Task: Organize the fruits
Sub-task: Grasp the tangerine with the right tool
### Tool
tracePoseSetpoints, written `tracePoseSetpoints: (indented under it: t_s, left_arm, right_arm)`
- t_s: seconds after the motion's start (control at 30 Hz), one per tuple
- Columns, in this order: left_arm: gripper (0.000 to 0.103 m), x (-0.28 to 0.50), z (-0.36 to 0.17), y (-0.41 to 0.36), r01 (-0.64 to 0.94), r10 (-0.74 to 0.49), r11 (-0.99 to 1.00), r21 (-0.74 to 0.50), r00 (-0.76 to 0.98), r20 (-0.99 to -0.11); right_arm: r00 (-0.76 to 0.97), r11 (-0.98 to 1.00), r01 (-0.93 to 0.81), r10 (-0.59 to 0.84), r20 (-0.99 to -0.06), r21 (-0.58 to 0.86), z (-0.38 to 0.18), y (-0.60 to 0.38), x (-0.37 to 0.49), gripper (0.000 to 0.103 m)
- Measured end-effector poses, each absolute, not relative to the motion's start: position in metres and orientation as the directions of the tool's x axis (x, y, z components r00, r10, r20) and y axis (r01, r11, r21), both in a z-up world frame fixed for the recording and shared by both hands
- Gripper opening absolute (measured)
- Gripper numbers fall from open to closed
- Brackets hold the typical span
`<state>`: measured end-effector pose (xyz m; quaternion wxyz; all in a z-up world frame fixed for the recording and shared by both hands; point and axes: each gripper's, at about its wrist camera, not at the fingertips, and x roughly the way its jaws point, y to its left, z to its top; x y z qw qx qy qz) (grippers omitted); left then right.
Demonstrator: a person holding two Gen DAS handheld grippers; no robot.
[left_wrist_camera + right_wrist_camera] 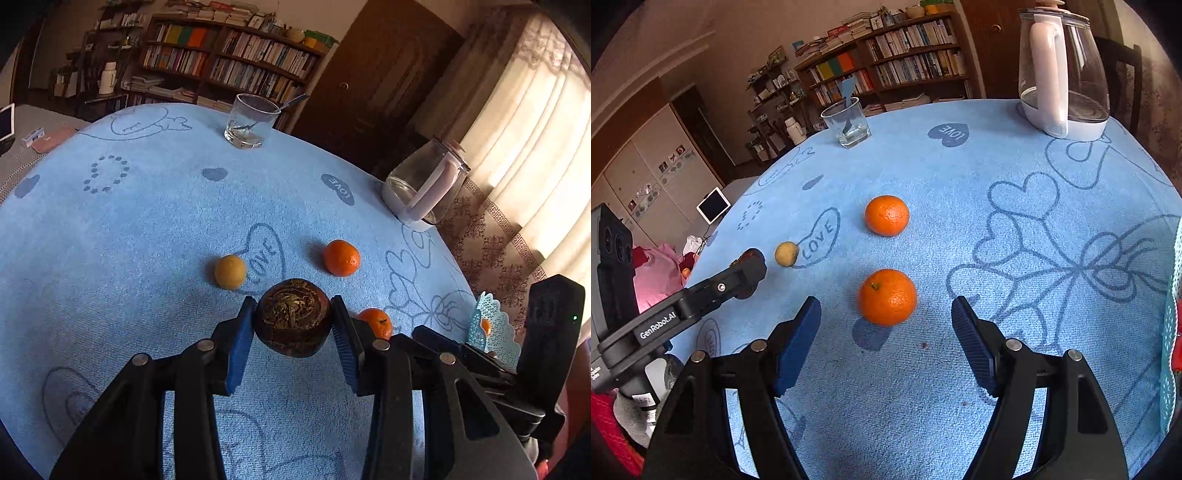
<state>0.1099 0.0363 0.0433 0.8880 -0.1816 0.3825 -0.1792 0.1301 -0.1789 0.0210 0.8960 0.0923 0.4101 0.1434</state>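
On the blue-towelled tabletop, nearest the cameras, the left tool clamps a dark brown fruit clear of the cloth, while the right tool hangs with its jaws apart just short of the near mandarin. Farther off lie a second mandarin and a small yellow fruit (a lace-patterned basket waits at the right edge). The carry looks under way; next, seemingly, closing squarely on the near mandarin.

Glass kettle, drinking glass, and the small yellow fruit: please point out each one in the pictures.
Glass kettle (pixel 1082 74): right wrist view, clear body.
Drinking glass (pixel 251 122): left wrist view, side wall.
Small yellow fruit (pixel 229 271): left wrist view, skin centre.
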Motion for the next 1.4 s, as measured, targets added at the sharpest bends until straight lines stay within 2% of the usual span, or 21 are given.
tracePoseSetpoints:
  t_s: [0.17,0.27,0.43,0.53,1.13,1.4]
  left_arm:
    - [0.042,0.113,0.042,0.044,0.217,-0.591,0.776,-0.592,0.577,-0.563]
    - [0.042,0.114,0.042,0.043,0.238,-0.651,0.726,-0.646,0.54,-0.533]
    - [0.042,0.113,0.043,0.038,0.269,-0.698,0.689,-0.673,0.497,-0.515]
    - [0.042,0.114,0.042,0.036,0.279,-0.719,0.669,-0.689,0.48,-0.504]
    - [0.041,0.114,0.042,0.039,0.29,-0.735,0.65,-0.702,0.475,-0.484]
    - [0.041,0.112,0.041,0.025,0.285,-0.646,0.748,-0.599,0.519,-0.56]
  right_arm:
    - [0.625,0.97,-0.174,0.242,-0.742,0.17,0.01,-0.159,0.146,0.075]
    - [0.605,0.975,-0.157,0.223,-0.764,0.16,0.0,-0.155,0.155,0.072]
    - [0.622,0.989,-0.128,0.133,-0.772,0.067,-0.004,-0.149,0.156,0.052]
    - [0.62,0.987,-0.125,0.157,-0.769,0.1,-0.002,-0.153,0.154,0.041]
    - [0.646,0.983,-0.068,0.175,-0.742,0.173,0.009,-0.177,0.127,0.04]
    - [0.66,0.978,-0.052,0.184,-0.728,0.201,0.014,-0.188,0.119,0.04]
